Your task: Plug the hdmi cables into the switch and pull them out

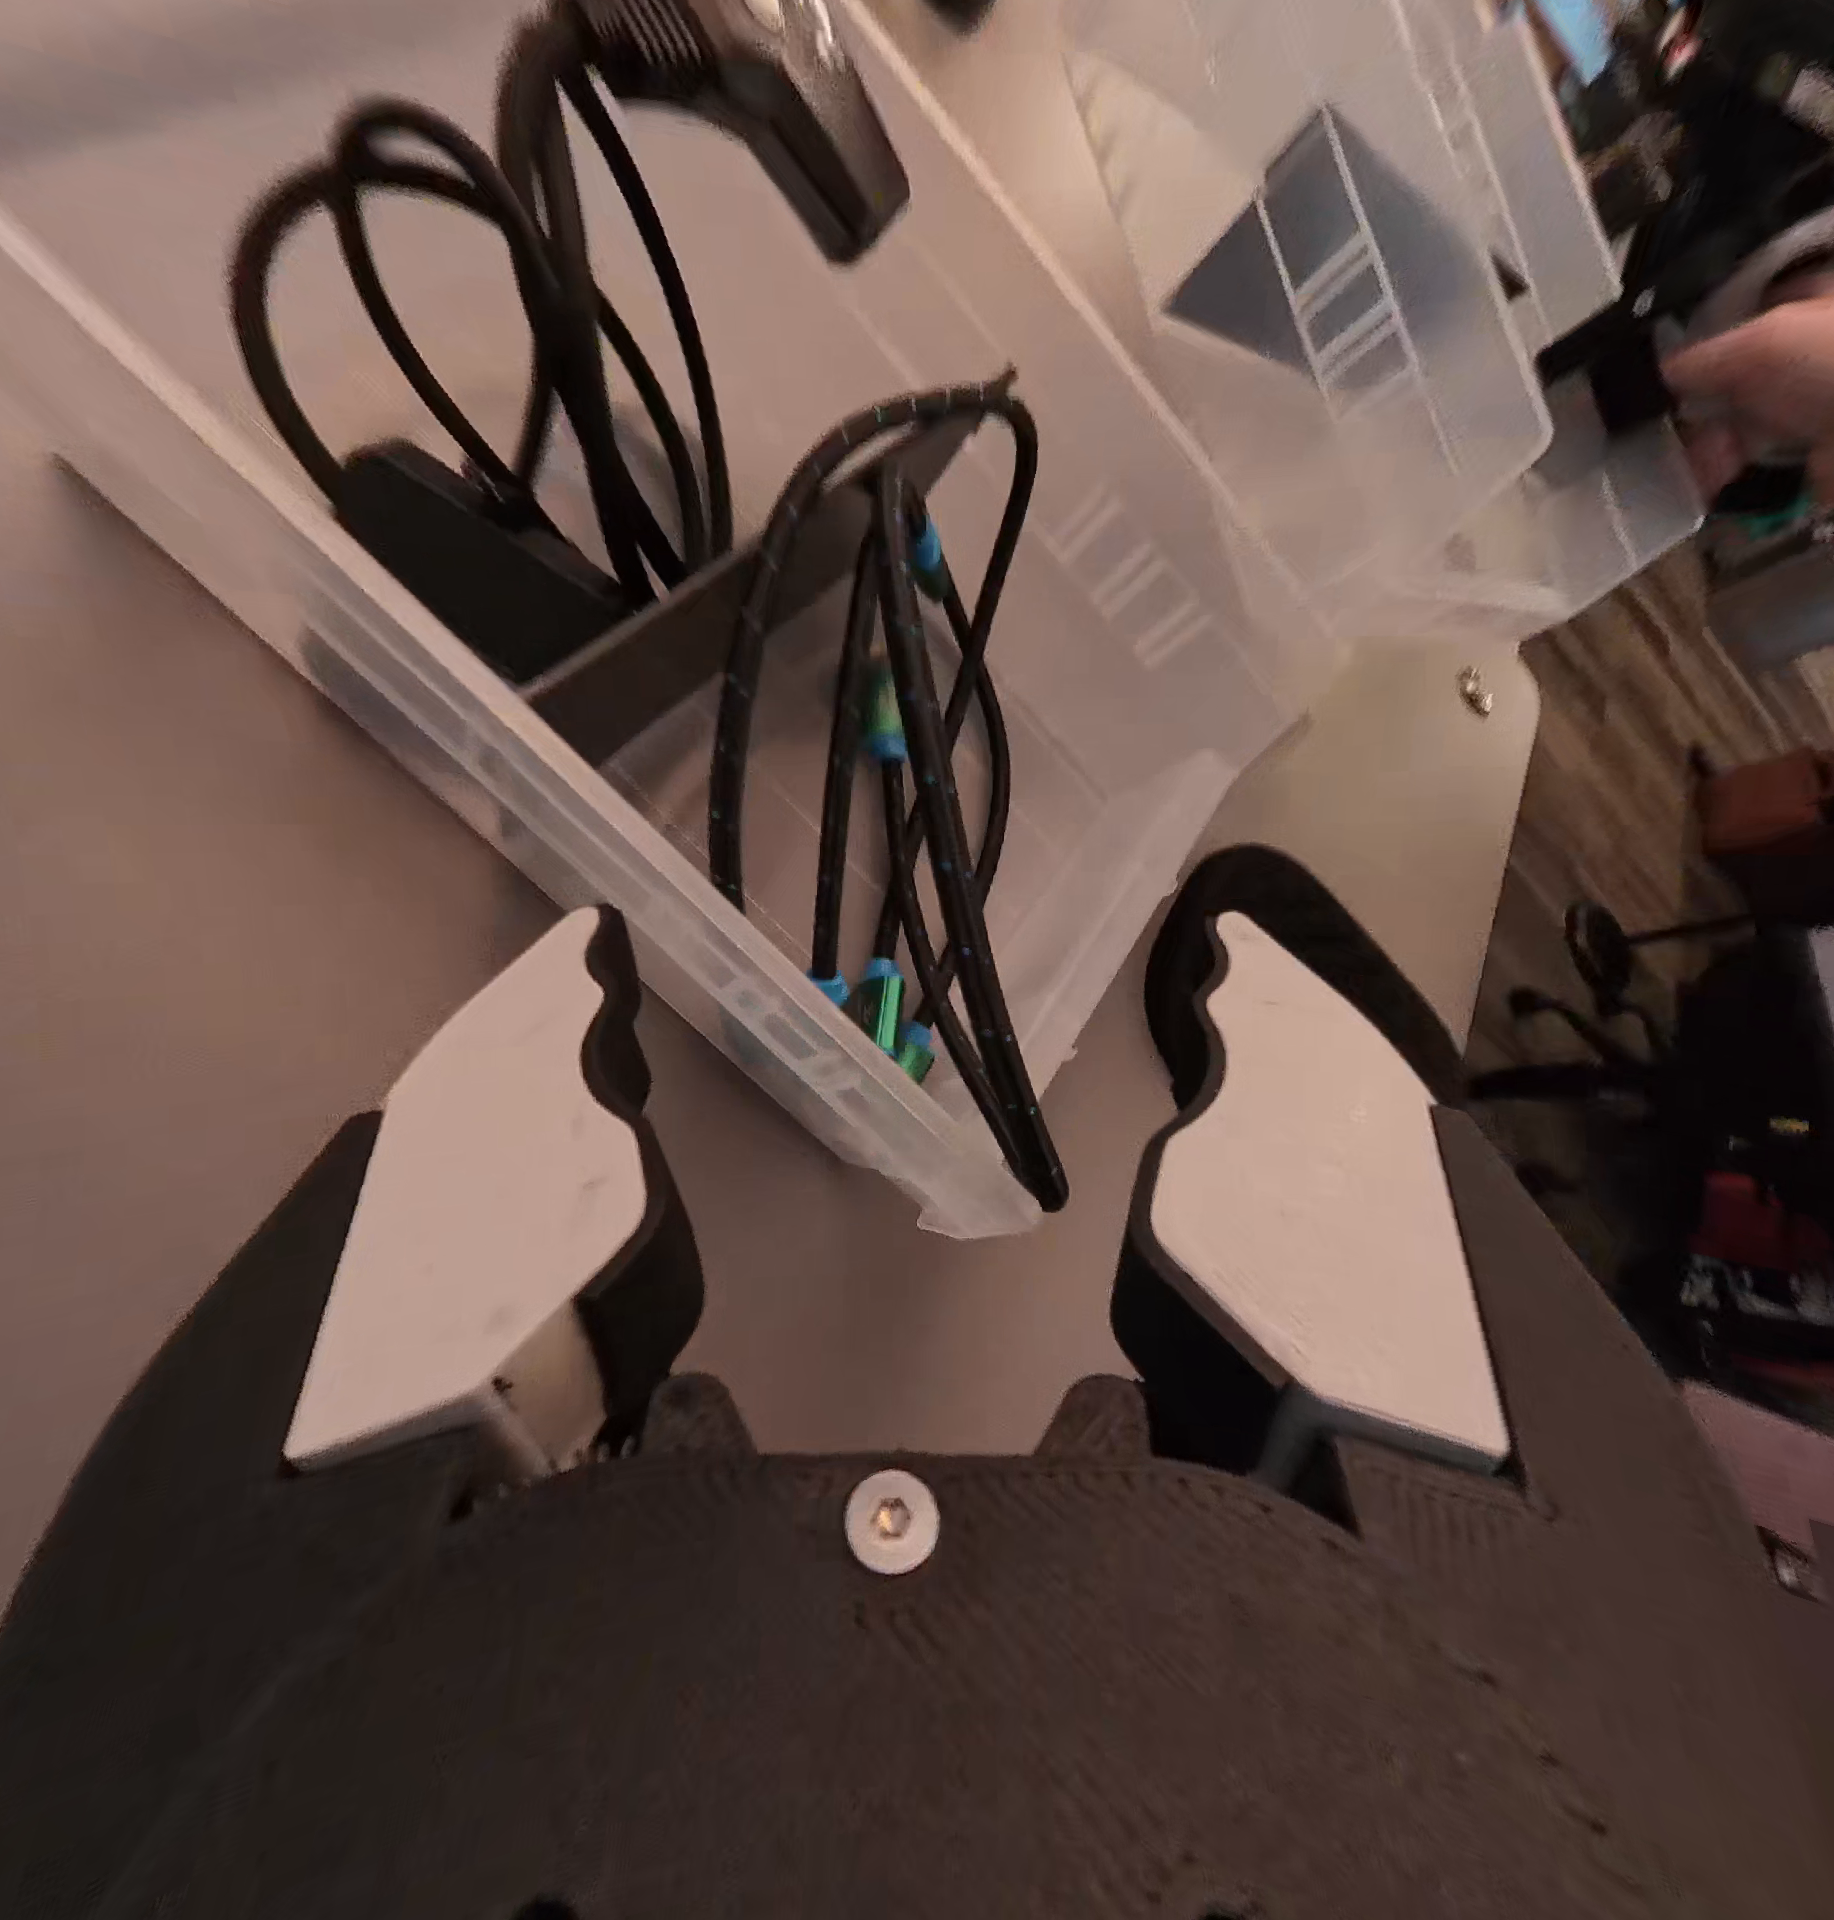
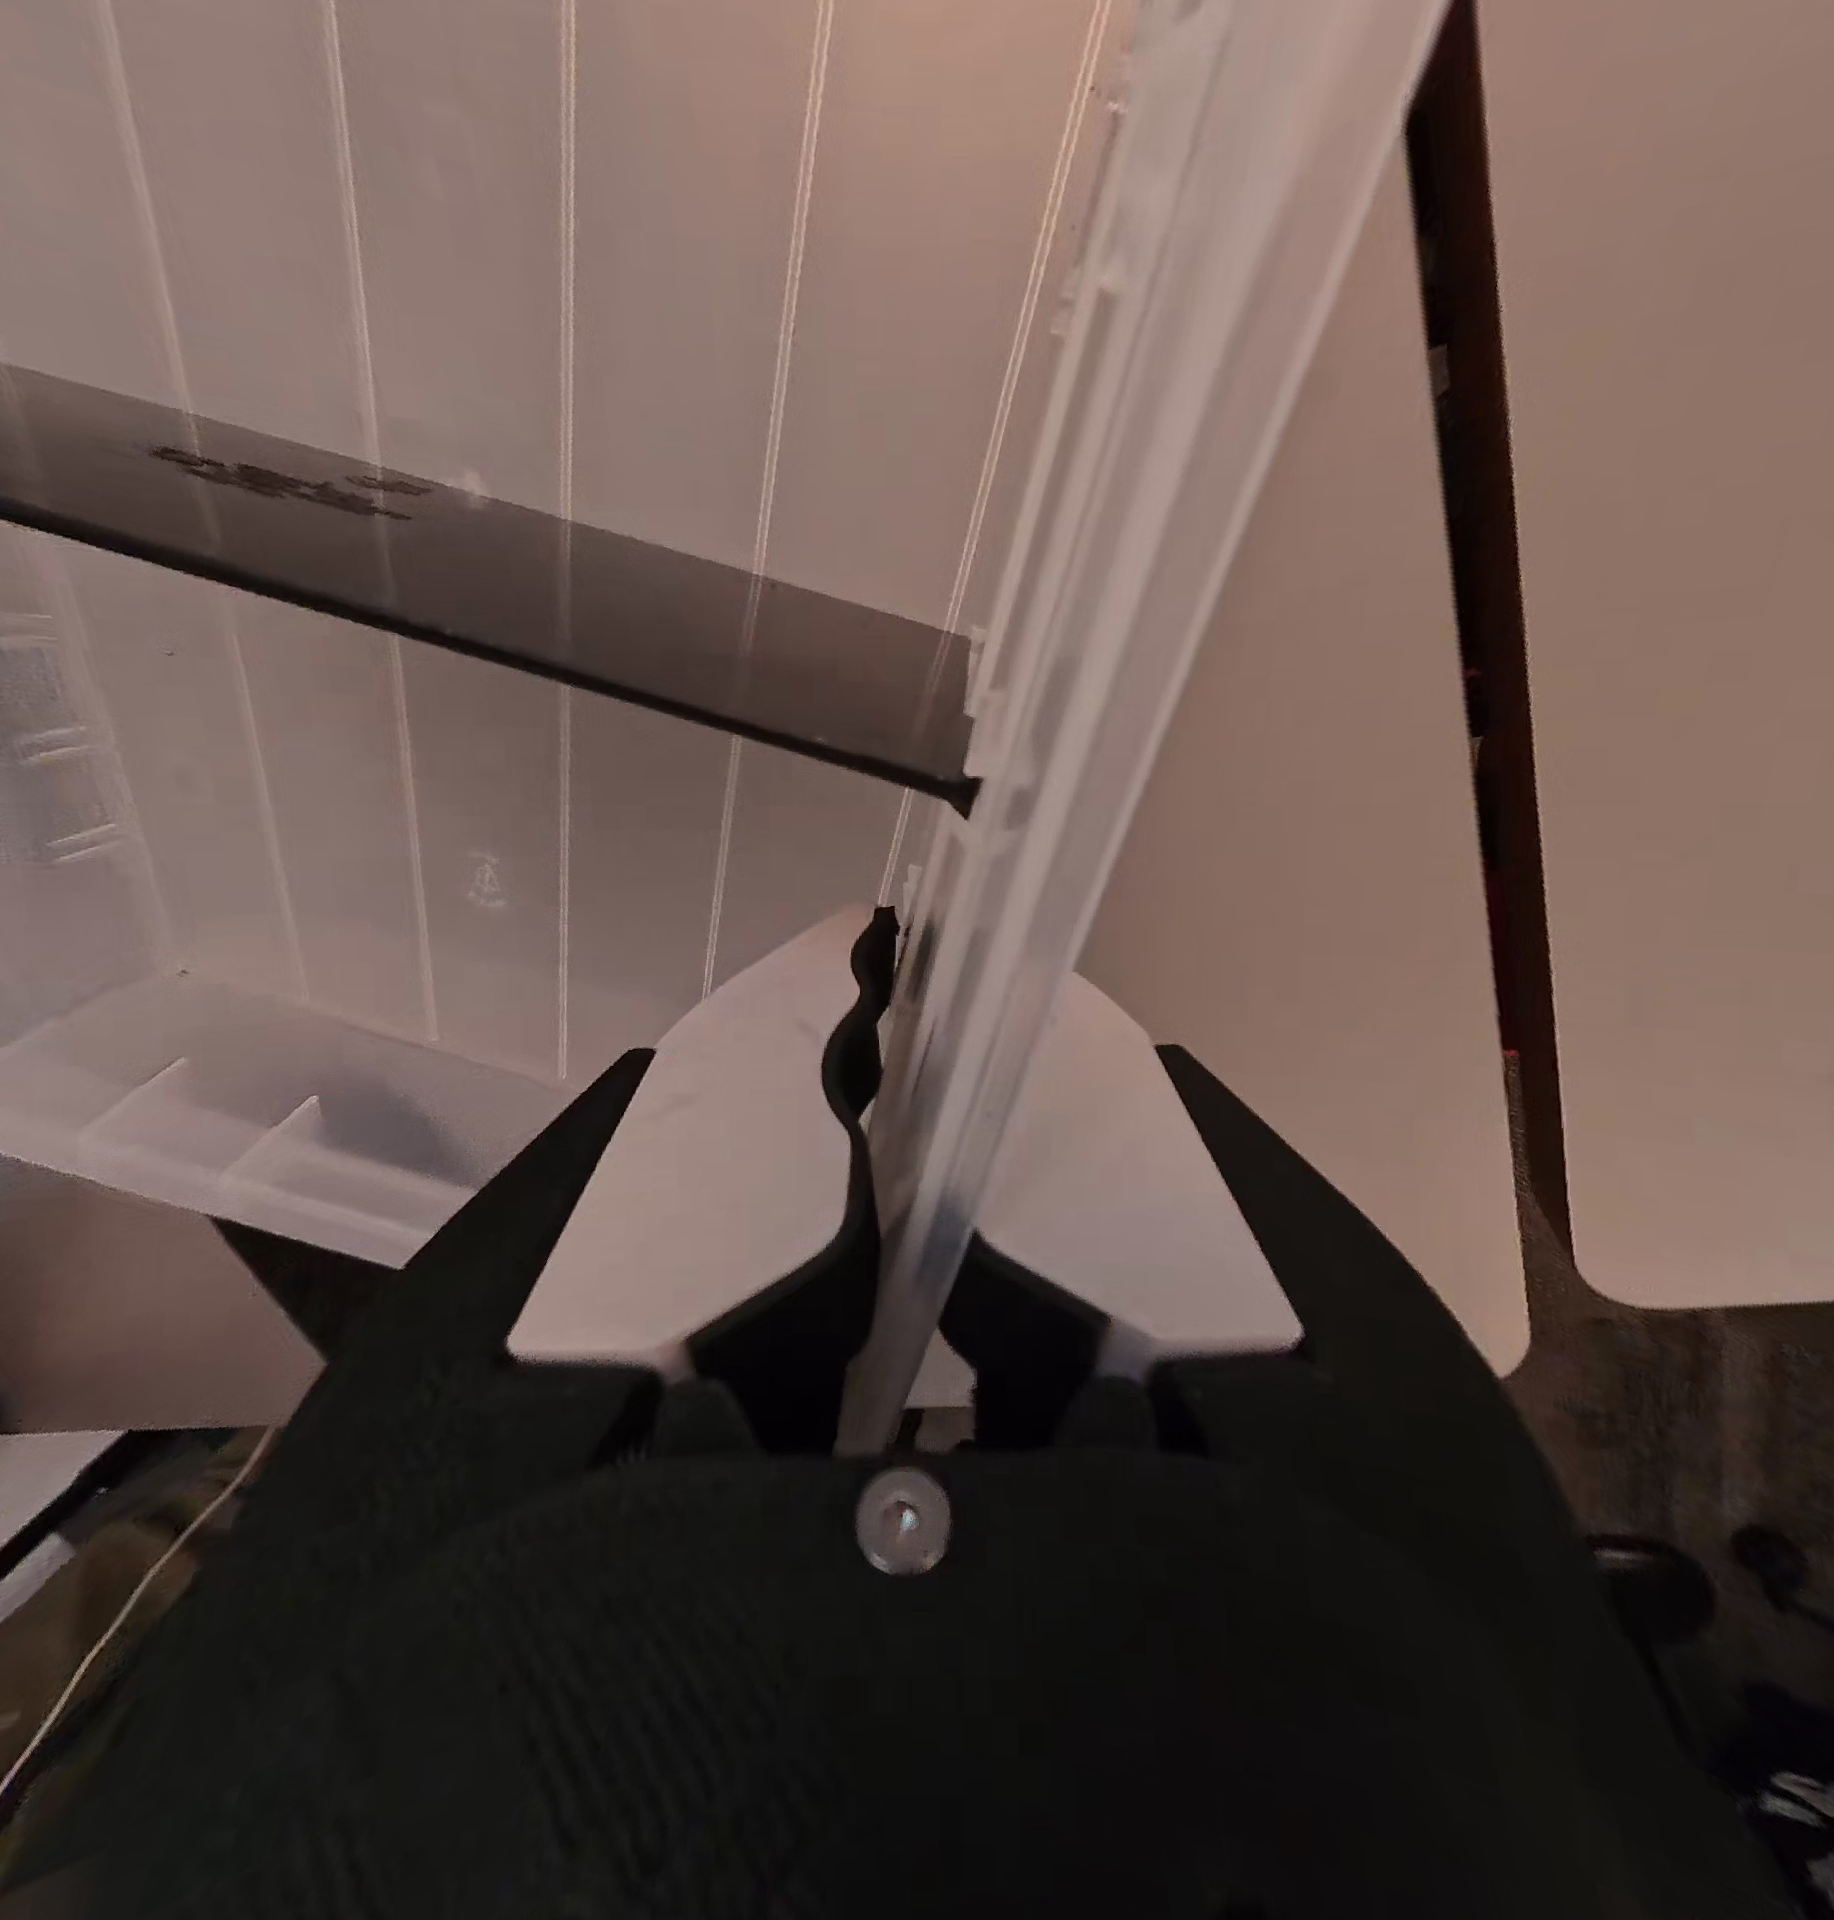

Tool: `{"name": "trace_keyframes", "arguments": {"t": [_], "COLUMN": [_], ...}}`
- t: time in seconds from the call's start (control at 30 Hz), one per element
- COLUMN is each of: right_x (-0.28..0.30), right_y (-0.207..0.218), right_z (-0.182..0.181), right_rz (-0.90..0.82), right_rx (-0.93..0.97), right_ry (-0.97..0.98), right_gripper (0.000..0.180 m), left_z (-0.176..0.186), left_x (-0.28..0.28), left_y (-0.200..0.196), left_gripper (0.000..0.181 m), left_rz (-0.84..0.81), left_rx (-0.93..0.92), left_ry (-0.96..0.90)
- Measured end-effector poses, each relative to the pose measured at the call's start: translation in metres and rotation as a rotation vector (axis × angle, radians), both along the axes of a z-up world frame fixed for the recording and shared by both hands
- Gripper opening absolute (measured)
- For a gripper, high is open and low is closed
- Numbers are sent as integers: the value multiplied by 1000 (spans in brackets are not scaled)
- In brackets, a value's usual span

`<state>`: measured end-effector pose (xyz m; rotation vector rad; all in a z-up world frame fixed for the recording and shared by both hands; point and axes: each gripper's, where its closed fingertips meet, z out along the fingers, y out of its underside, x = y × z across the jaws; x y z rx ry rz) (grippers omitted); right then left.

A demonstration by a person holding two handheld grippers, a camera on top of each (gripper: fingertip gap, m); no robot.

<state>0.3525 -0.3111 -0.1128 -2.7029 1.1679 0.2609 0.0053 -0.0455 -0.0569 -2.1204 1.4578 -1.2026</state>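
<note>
A clear plastic bin (image 1: 580, 790) lies on the white table in the left wrist view. Its near compartment holds black braided HDMI cables (image 1: 892, 665) with blue and green plugs (image 1: 877, 997). Its far compartment holds a black box (image 1: 456, 551) and plain black cables (image 1: 580, 312). My left gripper (image 1: 902, 997) is open and empty, just short of the bin's near corner. My right gripper (image 2: 913, 997) is shut on the rim (image 2: 1100, 582) of a second clear bin. This gripper also shows far right in the left wrist view (image 1: 1619, 384), with a hand (image 1: 1786, 416) behind it.
The second bin (image 1: 1308, 499) has a dark divider (image 2: 580, 603) and its near compartment looks empty. A blurred black device (image 1: 788, 156) lies on the table beyond the first bin. The table edge (image 1: 1495, 831) runs to the right, with floor and an office chair (image 1: 1619, 1039) past it.
</note>
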Motion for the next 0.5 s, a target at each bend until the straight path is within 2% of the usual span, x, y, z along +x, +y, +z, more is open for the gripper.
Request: {"name": "trace_keyframes", "arguments": {"t": [0.3,0.4,0.5], "right_x": [-5,-9,-14], "right_y": [23,33,40], "right_z": [-33,-36,-36], "right_rz": [144,176,206], "right_rx": [-93,-90,-91], "right_ry": [-20,-25,-27], "right_gripper": [4,4,4], "left_z": [-60,-60,-58], "left_x": [-7,-9,-18], "left_y": [2,3,29], "left_gripper": [95,74,41], "left_rz": [-76,-90,-47], "left_rx": [222,228,314], "left_ry": [304,320,343]}}
